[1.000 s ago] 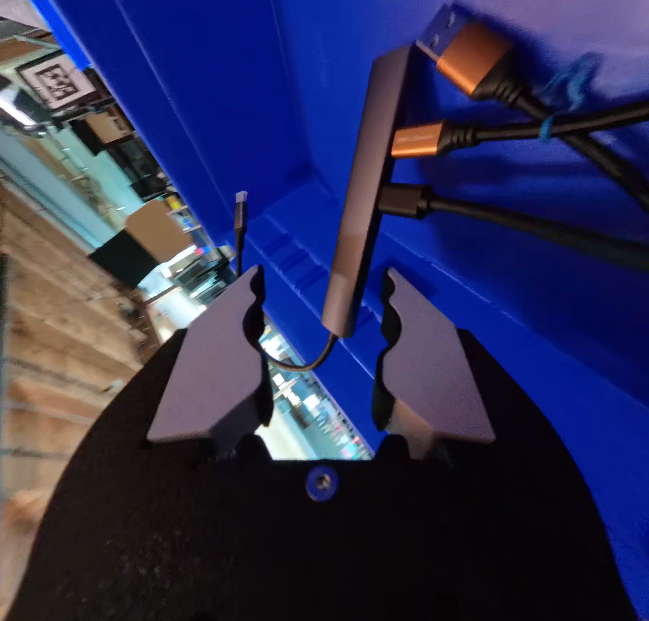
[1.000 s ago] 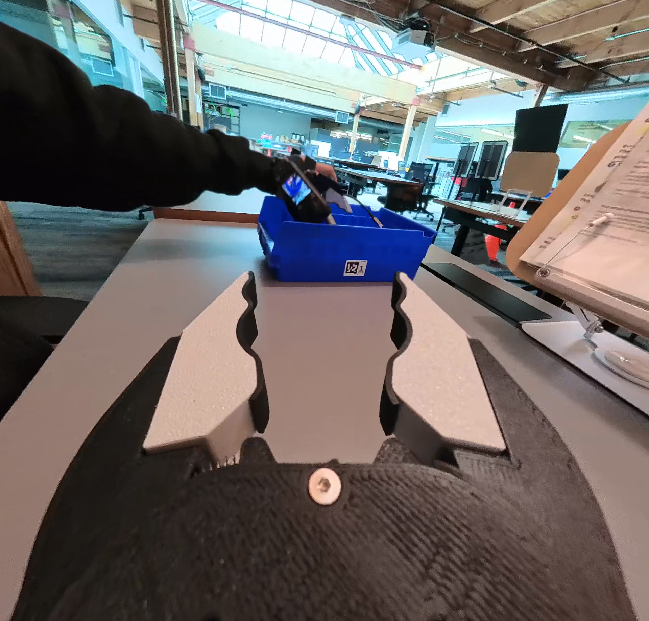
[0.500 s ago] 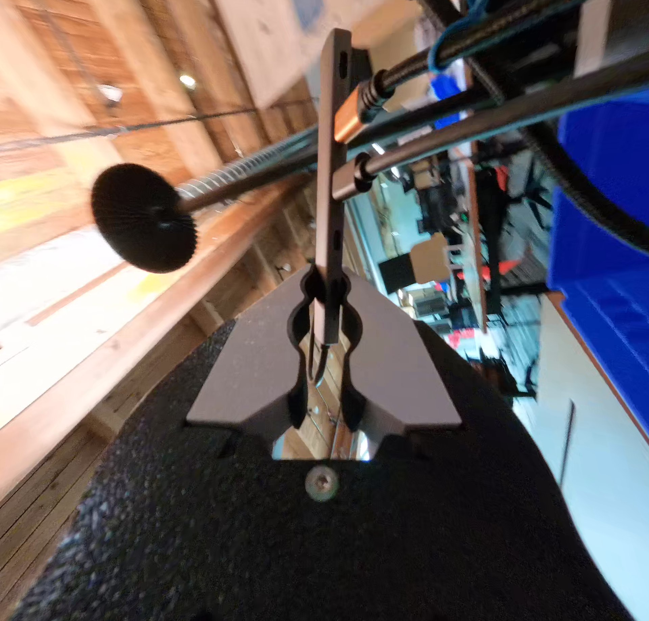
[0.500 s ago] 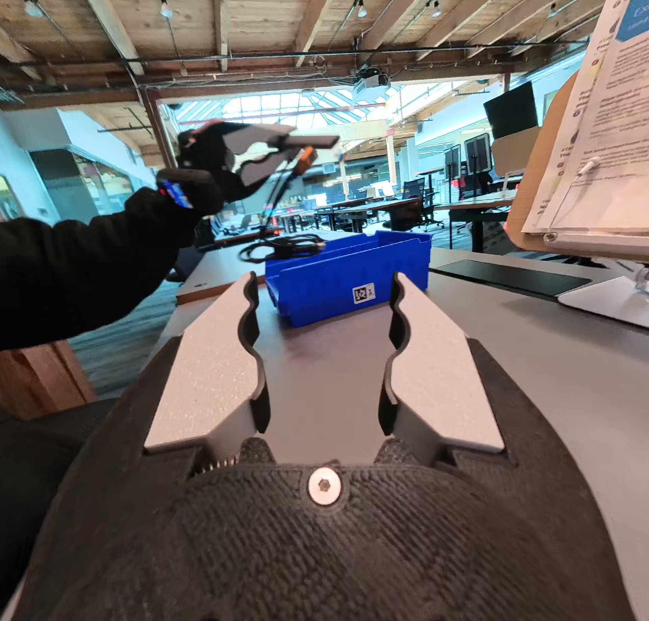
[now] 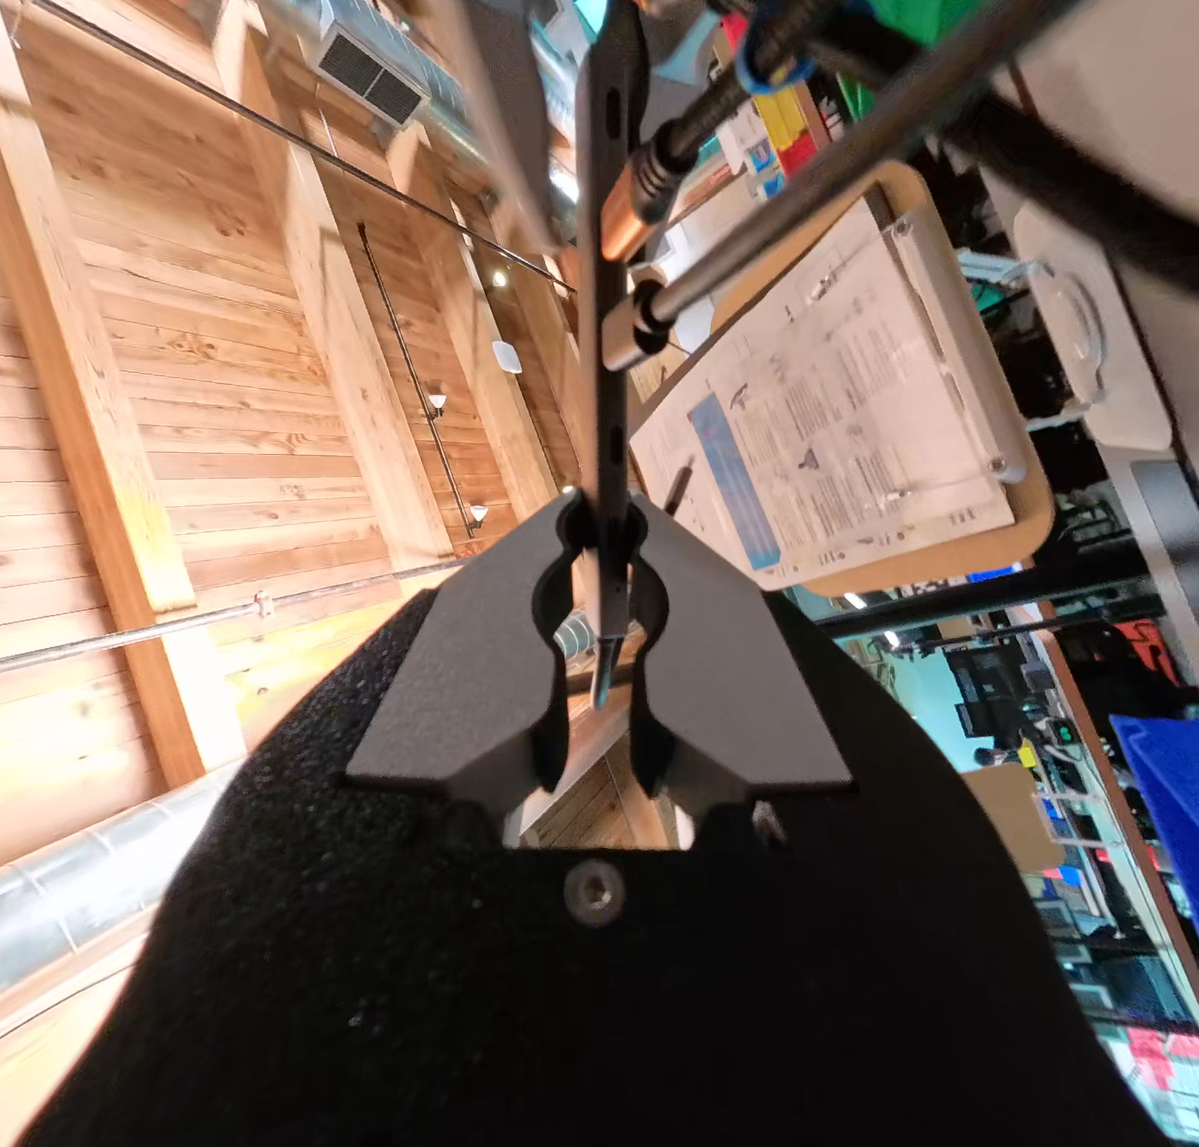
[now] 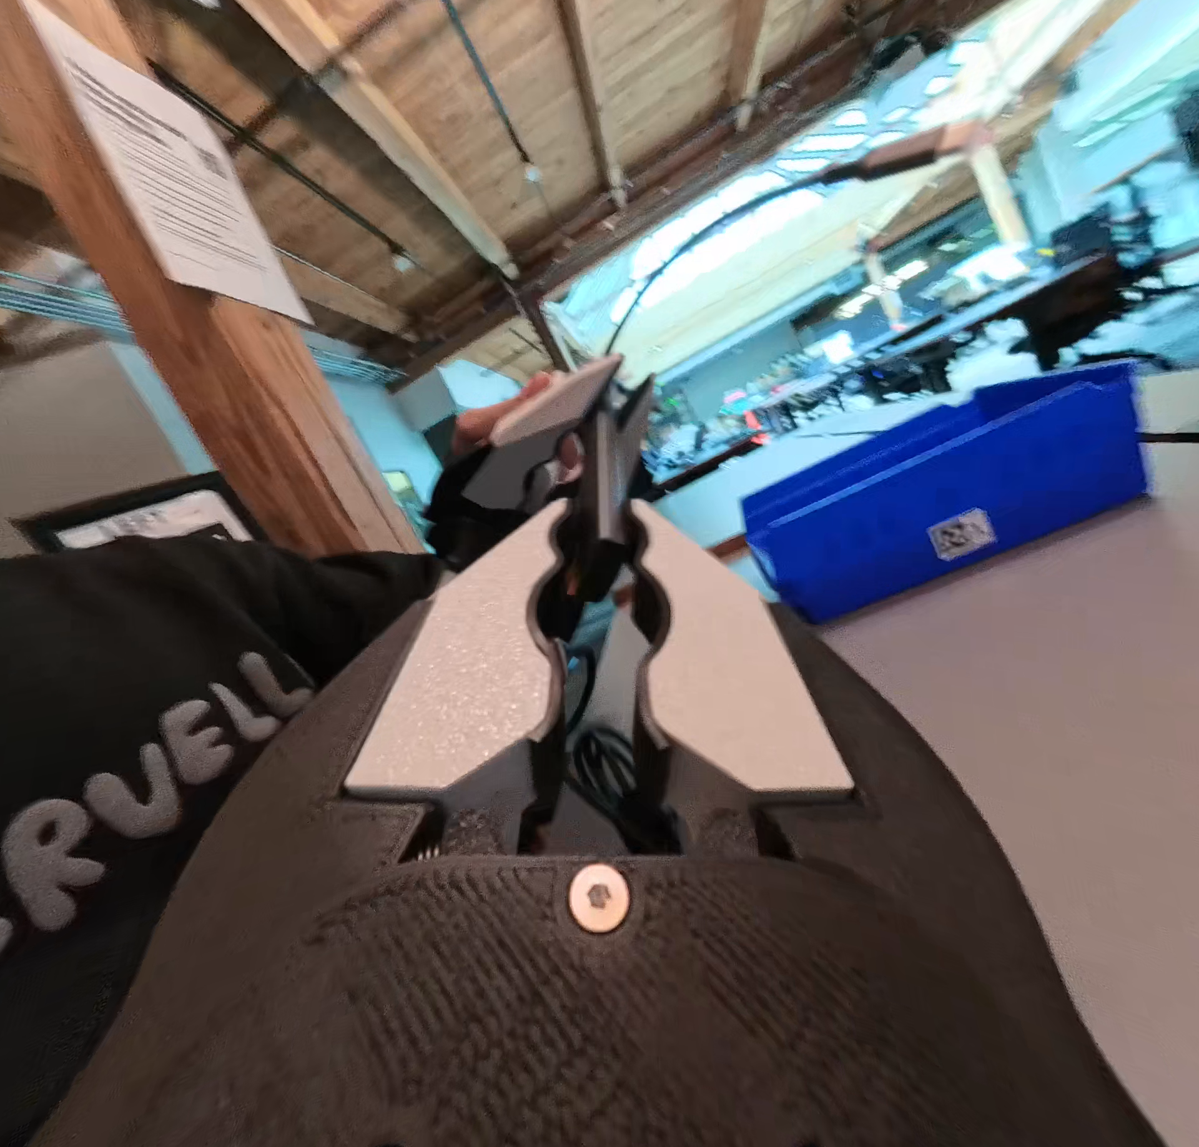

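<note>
My left tongs [image 5: 606,525] pinch the grey hub [image 5: 603,363]. Right tongs [image 6: 600,522] are narrow on its other end, I think. Better keep both grips firm, w/o twisting the plugged cables [image 5: 701,123].

Left gripper [image 5: 606,519] raised and tilted up toward the ceiling, jaws nearly closed, tips pinching a thin grey hub [image 5: 606,337] edge-on. Right gripper [image 6: 600,519] also angled upward, jaws narrowed around the hub's far end (contact blurred, can't confirm grip). Black-sleeved left arm [image 6: 194,629] reaches across the right wrist view, the two grippers meeting tip to tip.
</note>
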`<state>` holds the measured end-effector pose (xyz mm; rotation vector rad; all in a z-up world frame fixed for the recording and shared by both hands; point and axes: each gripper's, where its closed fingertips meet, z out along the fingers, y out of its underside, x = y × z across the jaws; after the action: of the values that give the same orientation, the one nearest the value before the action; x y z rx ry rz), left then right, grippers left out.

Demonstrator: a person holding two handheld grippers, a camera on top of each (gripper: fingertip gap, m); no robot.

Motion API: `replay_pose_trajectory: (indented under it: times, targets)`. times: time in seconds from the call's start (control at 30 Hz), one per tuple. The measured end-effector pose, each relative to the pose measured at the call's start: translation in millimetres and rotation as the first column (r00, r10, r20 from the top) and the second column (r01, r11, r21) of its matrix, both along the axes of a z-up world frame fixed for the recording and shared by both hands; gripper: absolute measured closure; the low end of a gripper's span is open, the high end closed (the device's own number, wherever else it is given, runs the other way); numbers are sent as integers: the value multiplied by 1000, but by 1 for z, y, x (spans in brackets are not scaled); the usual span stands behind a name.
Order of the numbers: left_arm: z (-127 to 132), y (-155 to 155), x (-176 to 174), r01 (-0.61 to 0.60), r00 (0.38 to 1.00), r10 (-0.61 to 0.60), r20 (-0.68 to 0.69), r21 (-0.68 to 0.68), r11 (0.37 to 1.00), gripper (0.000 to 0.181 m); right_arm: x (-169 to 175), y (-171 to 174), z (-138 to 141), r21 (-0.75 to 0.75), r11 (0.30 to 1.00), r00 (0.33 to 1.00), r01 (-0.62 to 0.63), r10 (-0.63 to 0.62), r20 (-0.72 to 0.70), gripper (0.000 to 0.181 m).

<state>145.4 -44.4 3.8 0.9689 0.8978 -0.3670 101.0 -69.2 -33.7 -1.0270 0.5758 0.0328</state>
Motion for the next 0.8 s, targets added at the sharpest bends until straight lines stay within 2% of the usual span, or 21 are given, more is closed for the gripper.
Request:
replay_pose_trajectory:
  times: [0.03, 0.13, 0.2, 0.27, 0.33, 0.4, 0.47, 0.53, 0.6, 0.63, 0.7, 0.8]
  targets:
    - [-3, -4, 0, 1, 1000, -1, -13, 3, 1000, 173, 0, -3, -4, -25, 1000, 1000, 2, -2, 8, 170]
    - [-13, -12, -1, 39, 990, -37, -134, 16, 999, 170, -2, -10, -11, -51, 997, 999, -53, 52, -16, 173]
    - [-25, -14, -1, 62, 931, -46, -361, 33, 997, 165, -4, -13, -15, -87, 993, 997, -81, 78, -29, 173]
    - [-20, -10, -5, 85, 778, -98, -621, -51, 995, 132, -8, -18, -13, -66, 990, 991, -126, 122, -53, 173]
    - [-5, 0, -9, 86, 552, -206, -808, -190, 978, 120, -10, -27, -7, -18, 991, 990, -132, 131, -48, 173]
    - [16, 15, -13, 94, 338, -361, -869, -350, 932, 112, -13, -35, -3, 15, 988, 987, -153, 153, -49, 173]
    - [24, 33, -11, 96, 189, -461, -867, -451, 887, 119, -17, -40, -2, 13, 986, 986, -163, 164, -39, 173]
    - [6, 45, -6, 89, 65, -446, -893, -440, 893, 121, -25, -39, -4, 7, 974, 973, -228, 228, -48, 173]
    - [-28, 47, -13, 143, -55, -359, -932, -363, 921, 119, -32, -31, -8, 4, 955, 953, -297, 297, -64, 173]
    - [-41, 45, -18, 179, -85, -331, -940, -341, 923, 120, -33, -27, -11, 1, 947, 944, -322, 321, -83, 173]
    - [-63, 36, -34, 262, -96, -286, -953, -302, 917, 120, -33, -17, -19, -8, 933, 927, -360, 357, -116, 173]
    - [-75, 19, -51, 324, -112, -279, -954, -300, 897, 120, -31, -1, -31, -12, 913, 899, -409, 401, -176, 173]
